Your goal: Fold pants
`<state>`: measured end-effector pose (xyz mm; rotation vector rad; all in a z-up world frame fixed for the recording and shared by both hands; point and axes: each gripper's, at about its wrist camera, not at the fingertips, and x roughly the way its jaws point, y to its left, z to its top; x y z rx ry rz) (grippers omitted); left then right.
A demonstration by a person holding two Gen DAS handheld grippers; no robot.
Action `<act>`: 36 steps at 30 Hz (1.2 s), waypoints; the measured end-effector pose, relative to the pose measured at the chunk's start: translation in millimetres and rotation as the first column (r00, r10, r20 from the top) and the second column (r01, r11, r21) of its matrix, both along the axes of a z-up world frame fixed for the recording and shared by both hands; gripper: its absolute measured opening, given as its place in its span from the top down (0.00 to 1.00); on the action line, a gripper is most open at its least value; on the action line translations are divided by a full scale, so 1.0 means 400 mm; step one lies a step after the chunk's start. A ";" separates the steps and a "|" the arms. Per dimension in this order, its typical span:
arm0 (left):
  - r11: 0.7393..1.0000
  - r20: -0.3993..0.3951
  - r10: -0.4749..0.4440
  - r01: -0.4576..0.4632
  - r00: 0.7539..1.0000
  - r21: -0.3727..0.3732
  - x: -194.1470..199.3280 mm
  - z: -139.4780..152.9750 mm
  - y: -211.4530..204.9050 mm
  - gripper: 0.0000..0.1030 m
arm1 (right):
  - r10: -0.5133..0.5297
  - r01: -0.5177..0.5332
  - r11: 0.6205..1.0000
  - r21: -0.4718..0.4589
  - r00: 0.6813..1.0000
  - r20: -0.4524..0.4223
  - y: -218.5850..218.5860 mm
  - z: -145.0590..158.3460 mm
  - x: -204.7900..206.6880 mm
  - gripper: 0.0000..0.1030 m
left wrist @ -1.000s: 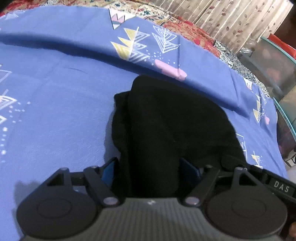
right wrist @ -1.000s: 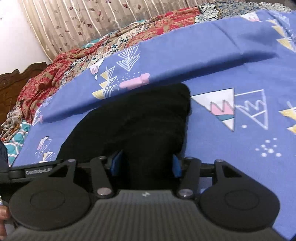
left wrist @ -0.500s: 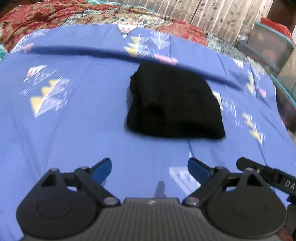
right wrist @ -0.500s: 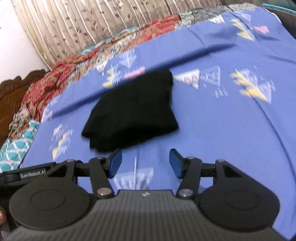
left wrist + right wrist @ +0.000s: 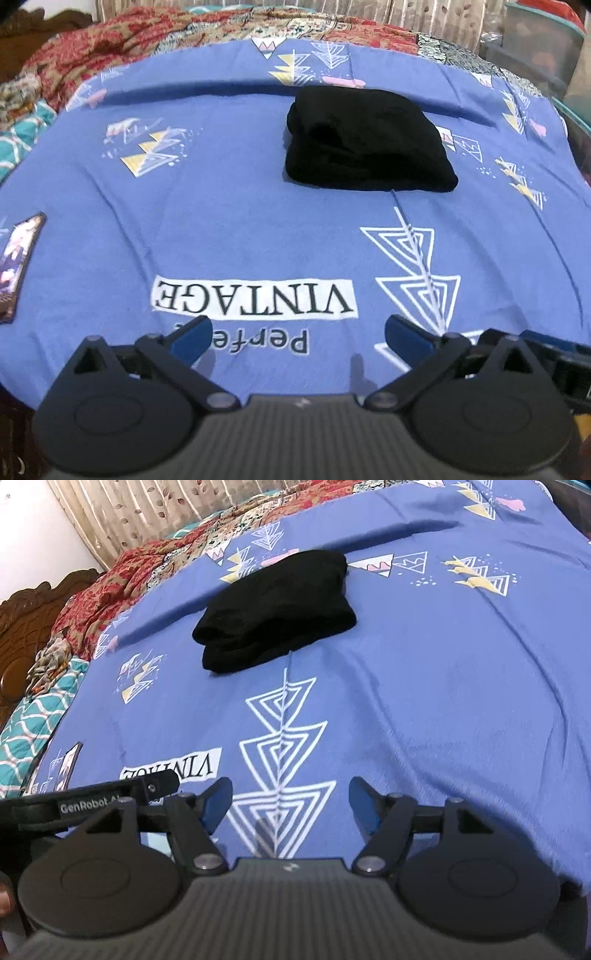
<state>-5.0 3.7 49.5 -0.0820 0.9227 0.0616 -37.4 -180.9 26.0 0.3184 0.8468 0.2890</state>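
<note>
Looking along both pairs of fingers, the pants [image 5: 365, 144] lay as a compact black bundle on the blue bedsheet [image 5: 221, 221], well ahead of either tool and touching neither.

Left gripper [image 5: 297, 334]: jaws spread wide, nothing between them, only the "VINTAGE" print [image 5: 255, 297] on the sheet below. Bundle sat forward and slightly right of its centreline.

Right gripper [image 5: 290, 799]: jaws also wide, empty. Bundle sat forward and slightly left of its centreline [image 5: 275, 609], roughly in line with the white triangle chain [image 5: 282, 738] printed on the sheet.

So the bundle lay between the two approach lines, about equally far from each; I couldn't call one hand nearer. Its long axis ran roughly across both views, with stacked layer edges facing the left side and the near edge.

Judgement: the fold looked finished, layers stacked and squared, no loose leg trailing. If any move was left, it would be a straight reach forward with both hands converging inward. A dark phone [image 5: 18, 266] lay at the left edge of the sheet, well clear of that path.
</note>
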 end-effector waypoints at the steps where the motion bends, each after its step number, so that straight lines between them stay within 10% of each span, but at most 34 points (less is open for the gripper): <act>1: 1.000 0.006 -0.002 0.002 1.000 0.013 -0.005 0.003 -0.003 0.00 | 0.000 0.000 1.000 0.001 1.000 -0.002 0.003 -0.001 -0.003 0.27; 36: 0.998 -0.094 0.053 -0.049 0.994 0.042 0.004 -0.065 0.005 0.00 | -0.043 0.043 0.999 0.002 0.997 -0.066 -0.003 -0.029 0.000 0.16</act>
